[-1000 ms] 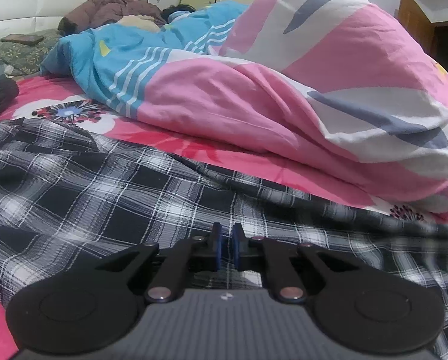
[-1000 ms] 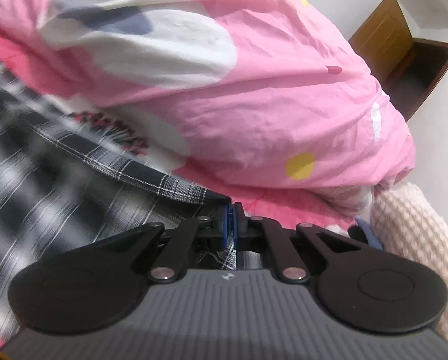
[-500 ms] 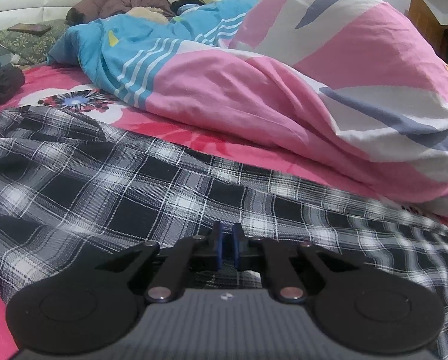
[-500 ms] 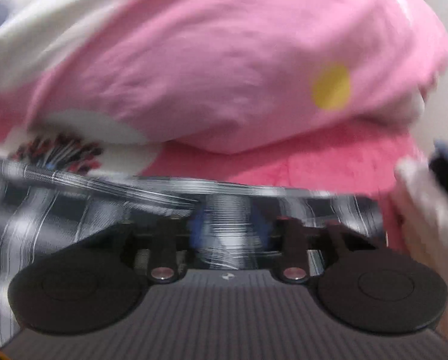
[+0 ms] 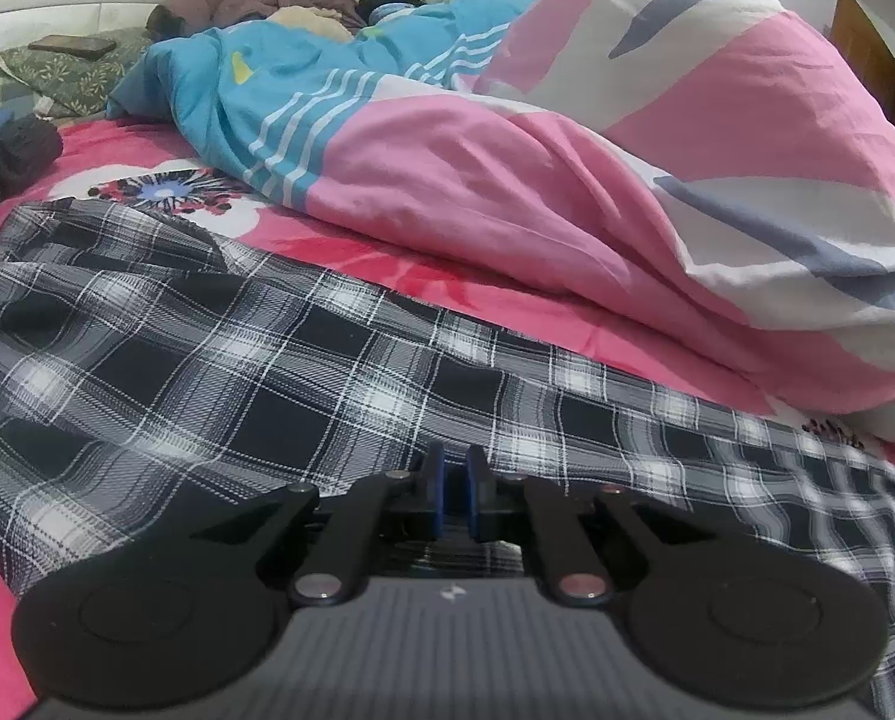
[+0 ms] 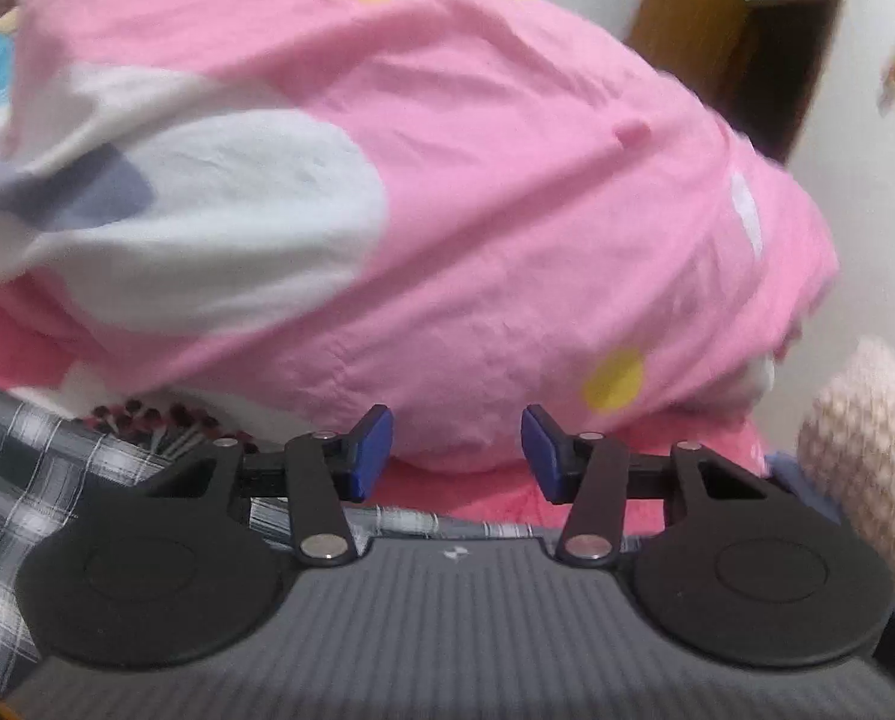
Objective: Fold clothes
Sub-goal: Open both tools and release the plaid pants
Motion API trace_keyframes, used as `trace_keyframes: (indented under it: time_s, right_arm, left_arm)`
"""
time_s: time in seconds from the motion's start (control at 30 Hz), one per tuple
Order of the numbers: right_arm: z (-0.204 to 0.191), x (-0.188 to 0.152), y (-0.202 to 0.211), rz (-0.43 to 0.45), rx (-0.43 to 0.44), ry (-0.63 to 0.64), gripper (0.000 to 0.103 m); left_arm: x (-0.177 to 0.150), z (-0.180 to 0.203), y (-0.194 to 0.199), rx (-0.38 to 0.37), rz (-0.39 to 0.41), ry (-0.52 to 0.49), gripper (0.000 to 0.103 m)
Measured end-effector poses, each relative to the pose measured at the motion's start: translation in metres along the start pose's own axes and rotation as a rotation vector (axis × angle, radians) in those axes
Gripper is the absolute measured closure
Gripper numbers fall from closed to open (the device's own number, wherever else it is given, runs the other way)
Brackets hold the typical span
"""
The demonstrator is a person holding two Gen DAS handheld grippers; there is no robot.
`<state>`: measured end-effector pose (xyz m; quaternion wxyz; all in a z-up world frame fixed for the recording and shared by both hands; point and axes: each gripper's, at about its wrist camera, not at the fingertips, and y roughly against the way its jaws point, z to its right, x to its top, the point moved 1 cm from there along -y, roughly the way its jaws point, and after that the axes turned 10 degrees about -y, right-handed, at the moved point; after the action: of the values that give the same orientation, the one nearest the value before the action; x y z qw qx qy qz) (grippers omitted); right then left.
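Note:
A black-and-white plaid garment (image 5: 237,360) lies spread across the pink flowered bed sheet (image 5: 147,144). My left gripper (image 5: 453,480) is at the garment's near edge, its blue pads shut on the cloth. In the right wrist view, my right gripper (image 6: 456,450) is open with nothing between its blue pads (image 6: 369,450). It faces the pink duvet. The plaid garment (image 6: 21,480) shows at lower left, and a strip of its edge runs under the fingers.
A bulky pink, white and grey duvet (image 5: 567,180) fills the bed behind the garment, joined to a blue striped part (image 5: 279,96) with dark hair above it. Dark clothes (image 5: 9,156) lie far left. A cream knitted cloth (image 6: 867,450) and a wooden door (image 6: 747,60) are on the right.
My right gripper has opened and let go of the plaid edge, and its view has swung and rolled. The left gripper stays shut on the cloth, which now lies flatter.

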<state>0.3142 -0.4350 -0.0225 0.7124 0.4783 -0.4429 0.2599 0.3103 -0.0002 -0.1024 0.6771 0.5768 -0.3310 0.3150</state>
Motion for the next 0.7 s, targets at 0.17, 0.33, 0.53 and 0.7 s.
trace_keyframes:
  time_s: [0.17, 0.33, 0.53, 0.7]
  right_arm:
    - [0.042, -0.017, 0.057, 0.01, 0.064, -0.113, 0.058]
    - [0.049, -0.061, 0.132, -0.022, 0.217, 0.01, 0.058]
    - [0.016, -0.127, 0.166, -0.082, 0.307, 0.301, 0.058]
    - [0.003, -0.138, 0.157, -0.089, 0.291, 0.37, 0.07]
  left_arm:
    - [0.001, 0.006, 0.004, -0.023, 0.02, -0.036, 0.081]
    - [0.004, 0.017, 0.016, -0.033, 0.076, -0.089, 0.069]
    - [0.001, 0.03, 0.01, -0.042, 0.053, -0.148, 0.067]
    - [-0.001, 0.026, 0.005, -0.044, 0.028, -0.126, 0.067]
